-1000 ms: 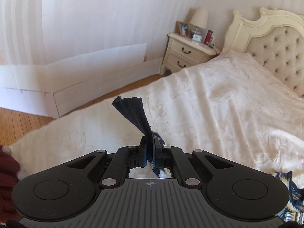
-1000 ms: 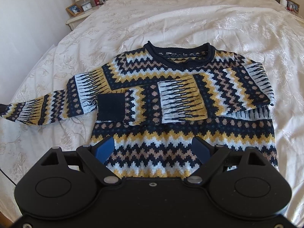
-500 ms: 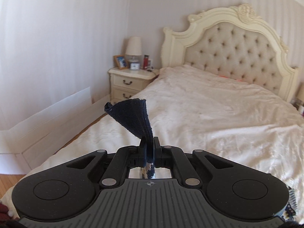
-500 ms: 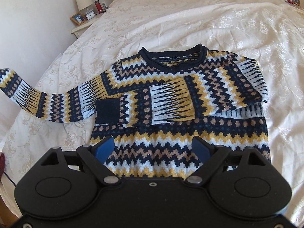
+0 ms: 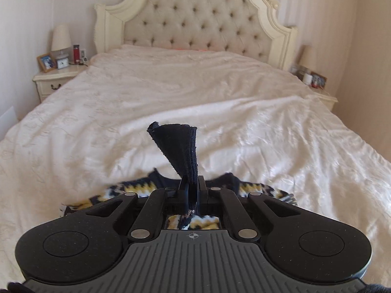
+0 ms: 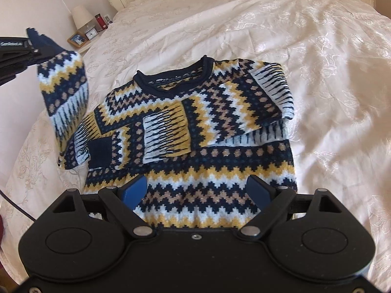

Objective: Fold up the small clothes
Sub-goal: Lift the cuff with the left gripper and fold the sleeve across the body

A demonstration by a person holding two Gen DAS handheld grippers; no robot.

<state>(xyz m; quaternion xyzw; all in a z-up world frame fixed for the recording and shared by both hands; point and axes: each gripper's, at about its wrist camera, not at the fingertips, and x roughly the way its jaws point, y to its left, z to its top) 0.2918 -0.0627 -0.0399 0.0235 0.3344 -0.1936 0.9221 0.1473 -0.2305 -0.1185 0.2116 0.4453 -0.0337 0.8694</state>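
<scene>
Cream bedspread [image 6: 305, 56] covers a wide bed with a tufted headboard [image 5: 195, 22] at the far end, and a nightstand [image 5: 56, 78] at the far left carries a lamp [image 5: 60, 39], a framed picture and a small clock.

At the left edge of the right wrist view, the left tool [image 6: 36, 48] is clenched on the navy cuff [image 5: 179, 144] of one sleeve [image 6: 64, 90]. That sleeve is lifted clear of the bed and hangs down from the tool to the shoulder of the sweater [image 6: 195, 146]. In the left wrist view the cuff stands up from between the tool's closed fingers, fanning out above them.

Toward the middle, the sweater lies flat on the bedspread, neckline [image 6: 173, 78] toward the headboard and hem toward the near edge. Its pattern is zigzag bands of navy, yellow, pale blue and tan. The other sleeve [image 6: 220, 112] is folded across the chest, its dark cuff resting near the left side of the body.

Nearest the camera, the right tool [image 6: 195, 190] hovers over the hem with its blue-padded fingers [image 6: 134, 190] spread wide, gripping nothing.
</scene>
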